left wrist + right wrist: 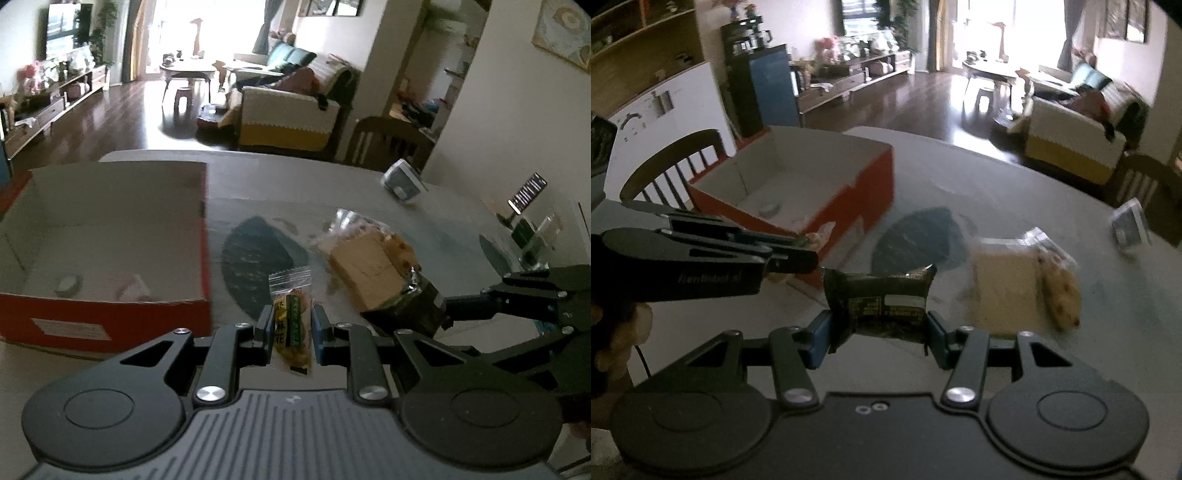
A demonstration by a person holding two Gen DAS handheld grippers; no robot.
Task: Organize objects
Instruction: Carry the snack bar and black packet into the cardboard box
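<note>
The small clear snack sachet with yellow and green print [291,321] sits pinched between the blue-padded fingers [264,326] of the left gripper [290,328], held upright by its lower half and lifted off the table. Just to its right, the dark crinkled foil snack packet with a white label [882,301] is clamped crosswise by the right gripper [881,334], its fingers [822,338] pressed against the packet's two ends — a grip across the width, which I'd guess keeps the flimsy wrapper from folding.

Both packets hang near the open red cardboard box with a pale inside [110,236], which stands to the left on the grey table [295,184]. It looks like the place they are meant to go; a small round pale object [68,284] and something pinkish, too blurred to name, already lie on its floor. The left gripper is just beside the box's near corner, so it seems the likelier one to drop first.

Left on the table, beyond the grippers, is a clear bag of tan bread or cake [369,262], lying flat — probably next. Farther off, a small grey-white device [402,181] rests tilted near the table's far edge.
</note>
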